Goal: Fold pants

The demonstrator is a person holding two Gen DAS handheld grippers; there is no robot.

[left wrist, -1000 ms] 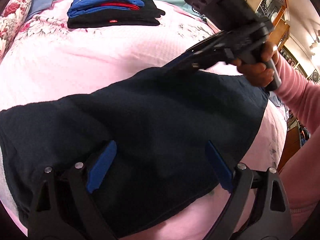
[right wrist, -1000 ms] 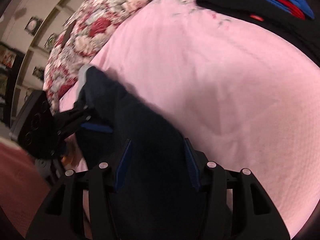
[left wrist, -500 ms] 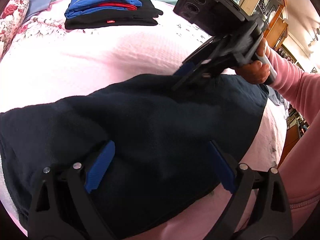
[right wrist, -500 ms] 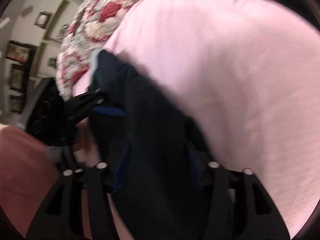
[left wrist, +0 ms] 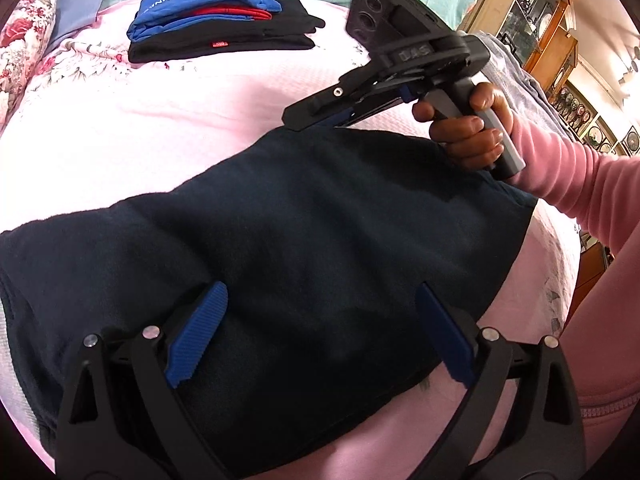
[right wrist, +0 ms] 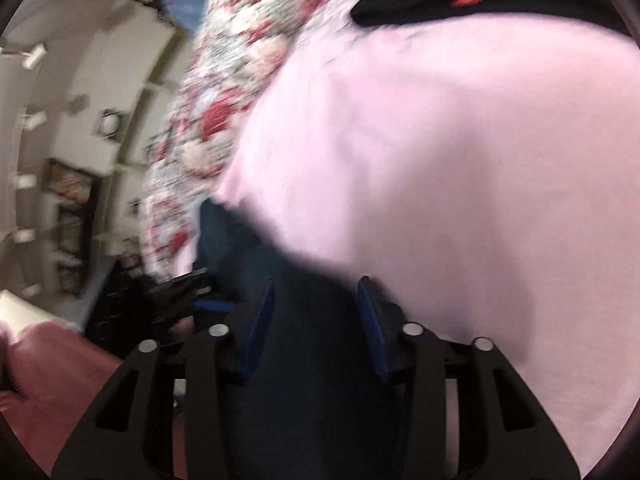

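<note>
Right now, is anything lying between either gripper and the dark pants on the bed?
Nothing visible. The navy pants lie bare on the pink bedspread, directly under the left gripper and right gripper. The folded clothes pile sits well beyond them.

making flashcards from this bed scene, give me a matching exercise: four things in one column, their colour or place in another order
Things
1. pants
2. bedsheet
3. folded clothes stack
4. sleeve

Descriptions
a. pink, on the arm at the right
b. dark navy, spread across the near bed
c. blue over black, at the far end of the bed
d. pale pink, under everything

Pairs: 1-b, 2-d, 3-c, 4-a
</note>
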